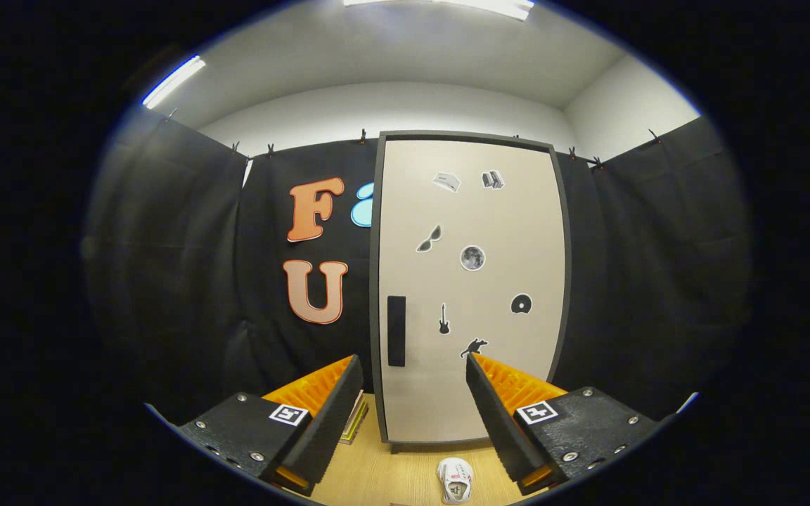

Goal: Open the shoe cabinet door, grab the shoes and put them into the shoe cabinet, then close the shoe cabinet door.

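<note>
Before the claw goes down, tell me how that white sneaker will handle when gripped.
The white sneaker on the wooden floor looks soft-sided, so its upper would probably give under pressure. It seems small and likely light. Its flat sole should resist rolling. The claw is open above it.

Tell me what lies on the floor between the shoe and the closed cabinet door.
Nothing: in the gripper view, bare wooden floor separates the shoe from the cabinet door. The gripper has its jaws open and empty.

Matt smooth cabinet door, wood-grain floor, cloth wall.
</note>
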`<control>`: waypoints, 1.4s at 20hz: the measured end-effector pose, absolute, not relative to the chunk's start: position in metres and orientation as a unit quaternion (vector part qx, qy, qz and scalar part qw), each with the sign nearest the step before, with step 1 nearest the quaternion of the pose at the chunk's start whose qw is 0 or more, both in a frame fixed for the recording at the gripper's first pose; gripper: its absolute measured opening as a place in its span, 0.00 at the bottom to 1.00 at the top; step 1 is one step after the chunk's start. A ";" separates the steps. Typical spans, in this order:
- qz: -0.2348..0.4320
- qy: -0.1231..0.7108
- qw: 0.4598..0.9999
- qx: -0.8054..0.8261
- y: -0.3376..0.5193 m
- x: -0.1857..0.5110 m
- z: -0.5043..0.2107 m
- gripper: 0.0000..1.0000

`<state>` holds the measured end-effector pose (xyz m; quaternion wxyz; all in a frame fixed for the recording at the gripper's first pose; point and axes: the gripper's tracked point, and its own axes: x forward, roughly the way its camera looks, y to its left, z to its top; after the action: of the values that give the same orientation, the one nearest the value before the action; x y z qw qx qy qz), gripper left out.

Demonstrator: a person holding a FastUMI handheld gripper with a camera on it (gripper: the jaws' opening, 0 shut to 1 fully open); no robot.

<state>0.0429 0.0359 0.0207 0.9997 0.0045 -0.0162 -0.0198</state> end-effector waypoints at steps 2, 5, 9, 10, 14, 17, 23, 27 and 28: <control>-0.024 -0.013 1.000 0.003 0.040 0.054 0.020 0.92; -0.022 -0.011 1.000 -0.007 0.047 0.077 0.019 0.92; -0.015 -0.007 1.000 -0.024 0.054 0.116 0.009 0.92; -0.011 -0.009 1.000 -0.022 0.056 0.126 0.008 0.92; -0.006 -0.001 1.000 -0.015 0.059 0.165 -0.002 0.92; -0.027 -0.007 0.999 -0.023 0.053 0.194 -0.004 0.88; -0.025 0.004 0.999 -0.020 0.062 0.237 -0.018 0.76; -0.041 0.017 0.999 -0.025 0.060 0.256 -0.031 0.64; -0.041 0.019 0.999 -0.023 0.062 0.260 -0.032 0.60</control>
<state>0.2599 0.0619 -0.0324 0.9987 -0.0235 0.0190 -0.0414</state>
